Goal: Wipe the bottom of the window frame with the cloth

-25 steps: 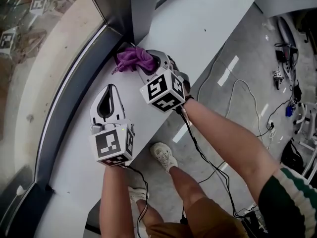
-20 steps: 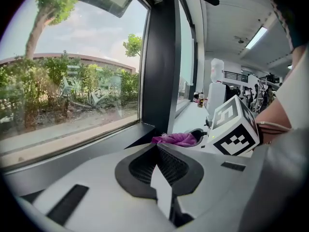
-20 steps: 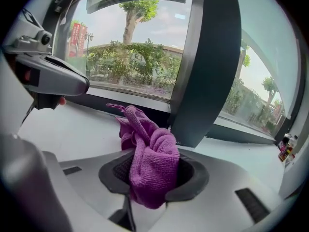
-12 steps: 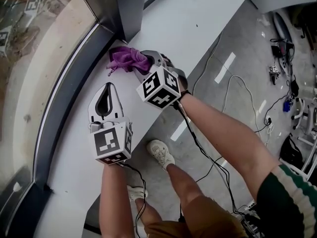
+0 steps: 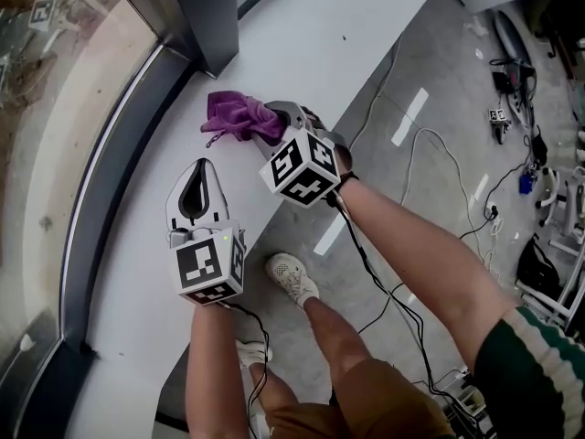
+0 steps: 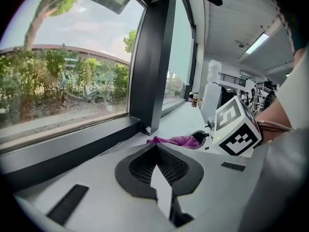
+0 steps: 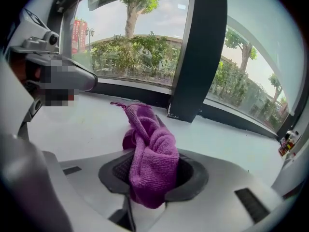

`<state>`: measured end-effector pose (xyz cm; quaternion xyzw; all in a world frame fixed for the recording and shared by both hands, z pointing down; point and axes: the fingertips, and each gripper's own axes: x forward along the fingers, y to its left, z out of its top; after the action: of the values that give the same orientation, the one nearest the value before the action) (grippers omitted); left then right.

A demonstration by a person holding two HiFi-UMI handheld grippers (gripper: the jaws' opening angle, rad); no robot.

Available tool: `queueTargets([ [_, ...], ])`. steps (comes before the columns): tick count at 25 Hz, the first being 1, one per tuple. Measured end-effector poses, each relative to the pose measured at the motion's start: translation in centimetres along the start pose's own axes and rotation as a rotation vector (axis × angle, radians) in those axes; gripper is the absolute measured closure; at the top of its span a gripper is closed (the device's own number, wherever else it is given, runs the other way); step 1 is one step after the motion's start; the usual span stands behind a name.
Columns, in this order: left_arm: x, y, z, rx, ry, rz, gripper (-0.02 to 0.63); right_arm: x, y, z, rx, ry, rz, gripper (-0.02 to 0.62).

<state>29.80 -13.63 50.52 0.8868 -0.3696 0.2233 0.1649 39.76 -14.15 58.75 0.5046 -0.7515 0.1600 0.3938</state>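
A purple cloth [image 5: 236, 115] is bunched on the white sill [image 5: 311, 44], a little way from the foot of the dark pillar [image 5: 206, 21]. My right gripper [image 5: 271, 124] is shut on the cloth [image 7: 150, 153], which bulges out between its pads and trails toward the window frame's dark bottom strip [image 7: 126, 92]. My left gripper [image 5: 202, 163] rests on the sill nearer me, shut and holding nothing. Along the glass to its left runs the bottom strip [image 5: 110, 172]. In the left gripper view, the left gripper [image 6: 156, 147] points at the cloth [image 6: 176, 140] and the pillar [image 6: 153, 66].
The sill's inner edge drops to a grey floor [image 5: 430, 80] with loose cables [image 5: 437, 158] and equipment at the far right. The person's shoe [image 5: 291, 277] and legs stand below the sill edge. Glass [image 5: 55, 90] fills the left side.
My right gripper has drawn the cloth back from the corner at the pillar's foot, out onto the sill. The left gripper has stayed where it was.
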Motion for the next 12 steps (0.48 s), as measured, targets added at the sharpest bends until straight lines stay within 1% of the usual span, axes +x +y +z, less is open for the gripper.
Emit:
queueTargets([
  [4,-0.5,-0.8,-0.5,0.010,0.009,-0.016,0.598,-1.4,0.3,-1.6,0.003,0.022,0.013,0.445],
  [9,-0.4,-1.6,-3.8,0.002,0.031,-0.027,0.598,-1.4,1.2,-5.4,0.026,0.050,0.017,0.445],
  [12,-0.7,-2.1,-4.2,0.005,0.039,-0.030,0.598,-2.2,1.7,-6.0,0.047,0.041,0.016,0.446],
])
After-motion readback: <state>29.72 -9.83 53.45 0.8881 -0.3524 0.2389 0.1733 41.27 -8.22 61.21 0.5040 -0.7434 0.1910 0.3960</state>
